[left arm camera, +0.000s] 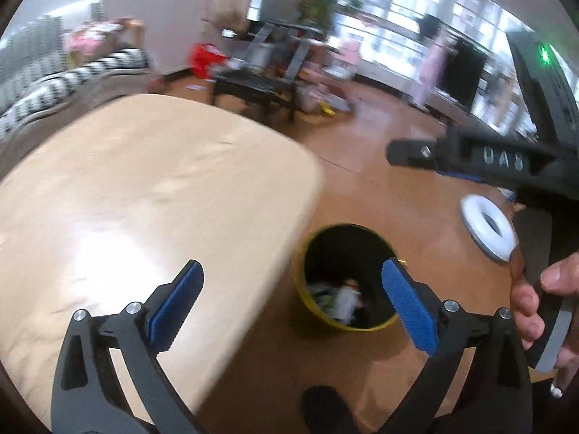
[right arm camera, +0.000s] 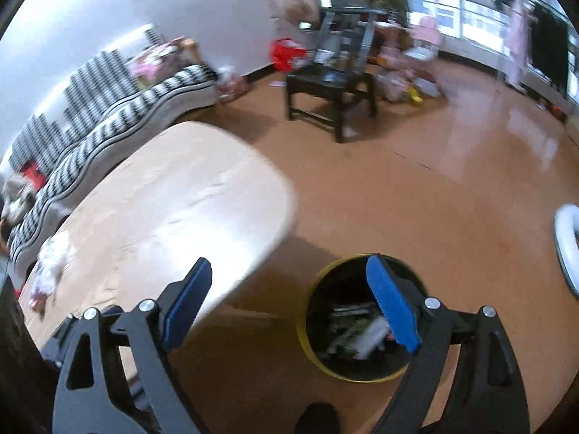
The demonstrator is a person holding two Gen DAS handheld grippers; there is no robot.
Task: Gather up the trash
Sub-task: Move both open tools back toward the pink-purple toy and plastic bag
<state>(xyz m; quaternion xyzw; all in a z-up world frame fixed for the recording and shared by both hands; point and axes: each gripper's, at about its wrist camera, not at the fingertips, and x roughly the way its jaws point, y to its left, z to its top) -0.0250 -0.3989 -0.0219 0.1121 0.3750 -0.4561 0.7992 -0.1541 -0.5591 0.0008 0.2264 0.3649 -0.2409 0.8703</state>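
Trash sits at the bottom of the yellow bin (right arm camera: 362, 320) on the floor (right arm camera: 416, 195), just off the rounded corner of the bench (right arm camera: 173, 213): pale wrappers and scraps (left arm camera: 340, 298), blurred but clearly inside the black liner. Both sets of tongs hang above it with nothing in them. The left tongs (left arm camera: 291, 305) stand wide apart, one blue pad over the bench edge and the other over the bin's rim. The right tongs (right arm camera: 295, 302) are likewise spread and empty, with the bin showing just behind the right-hand pad.

One more piece seems to be left: a crumpled clear wrapper (right arm camera: 47, 271) lies on the bench near its far left edge in the right wrist view, well apart from the bin. Judging from that, the collecting is mostly done but not finished.

The risks come from the layout. The bin stands close to the bench corner, so a tong swinging back toward the wrapper could clip the rim and tip it, spilling what is already in. The wrapper looks thin and slippery; a shallow pinch could let it slide off the bench edge onto the floor. Both views are smeared, so aim may be poor. A white ring (left arm camera: 488, 228) lies on the floor near the bin, underfoot.
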